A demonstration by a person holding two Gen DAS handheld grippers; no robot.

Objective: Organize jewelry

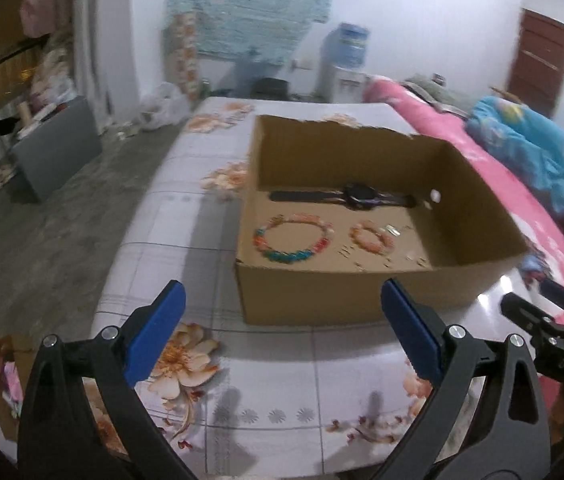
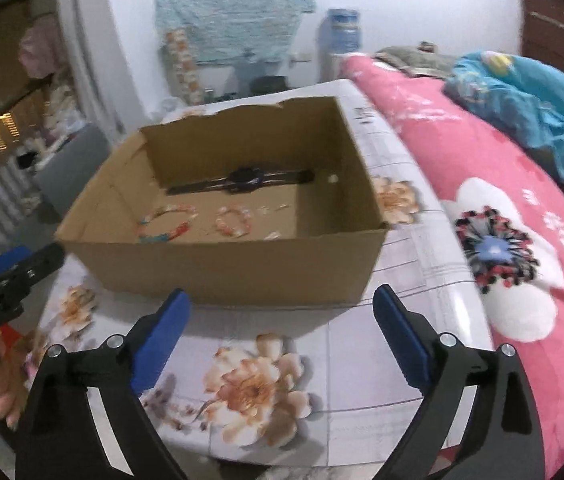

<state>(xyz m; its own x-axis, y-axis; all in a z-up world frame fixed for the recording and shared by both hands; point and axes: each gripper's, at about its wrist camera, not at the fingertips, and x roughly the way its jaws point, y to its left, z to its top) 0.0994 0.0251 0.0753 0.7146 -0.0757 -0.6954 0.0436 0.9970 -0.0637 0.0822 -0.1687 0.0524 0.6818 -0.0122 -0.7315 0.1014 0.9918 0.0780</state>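
An open cardboard box [image 1: 322, 292] stands on a flowered tablecloth; it also shows in the right wrist view [image 2: 218, 268]. Inside lie a black watch [image 1: 358, 197] [image 2: 244, 179] along the far wall, a large multicoloured bead bracelet [image 1: 294, 238] [image 2: 168, 224], a small pink-orange bead bracelet [image 1: 372, 237] [image 2: 234, 220] and several tiny loose pieces [image 1: 392, 230]. A small white bead [image 1: 435, 196] sits by the right wall. My left gripper [image 1: 282, 300] is open and empty, in front of the box. My right gripper [image 2: 282, 300] is open and empty, also in front of the box.
The table [image 1: 186, 184] has its left edge dropping to a grey floor. A pink bed cover [image 2: 482, 200] with a blue blanket [image 2: 530, 104] lies to the right. A grey panel [image 1: 58, 148], a water dispenser [image 1: 344, 60] and clutter stand behind.
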